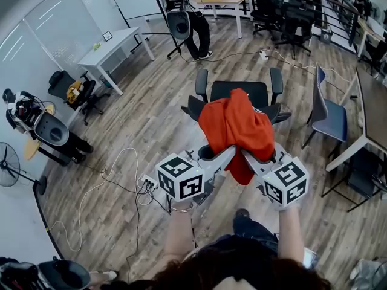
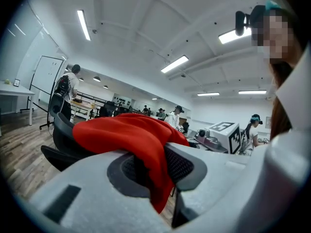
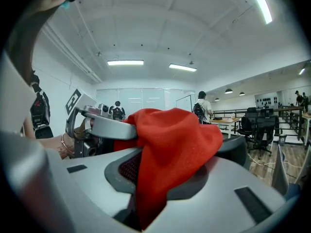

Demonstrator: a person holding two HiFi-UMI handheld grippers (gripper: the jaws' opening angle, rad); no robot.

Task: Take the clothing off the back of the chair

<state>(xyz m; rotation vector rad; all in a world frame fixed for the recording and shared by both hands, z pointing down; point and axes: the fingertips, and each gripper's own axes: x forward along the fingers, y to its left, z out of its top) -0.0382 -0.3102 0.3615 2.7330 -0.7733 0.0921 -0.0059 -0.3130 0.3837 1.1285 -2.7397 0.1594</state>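
A red garment [image 1: 234,127] hangs bunched between my two grippers, over the back of a black office chair [image 1: 240,92]. My left gripper [image 1: 226,156] is shut on the garment's left side and my right gripper [image 1: 248,157] is shut on its right side, tips close together. In the left gripper view the red cloth [image 2: 127,134] is pinched between the jaws of the left gripper [image 2: 156,173] and drapes down through them; the chair [image 2: 62,136] shows behind. In the right gripper view the cloth [image 3: 181,139] fills the jaws of the right gripper [image 3: 154,179], with the left gripper [image 3: 97,125] alongside.
A blue chair [image 1: 327,117] and a dark table [image 1: 372,110] stand at the right. A white table [image 1: 114,47] is at the back left, and a person [image 1: 197,29] stands beyond the black chair. Cables and a power strip [image 1: 147,185] lie on the wooden floor by my feet.
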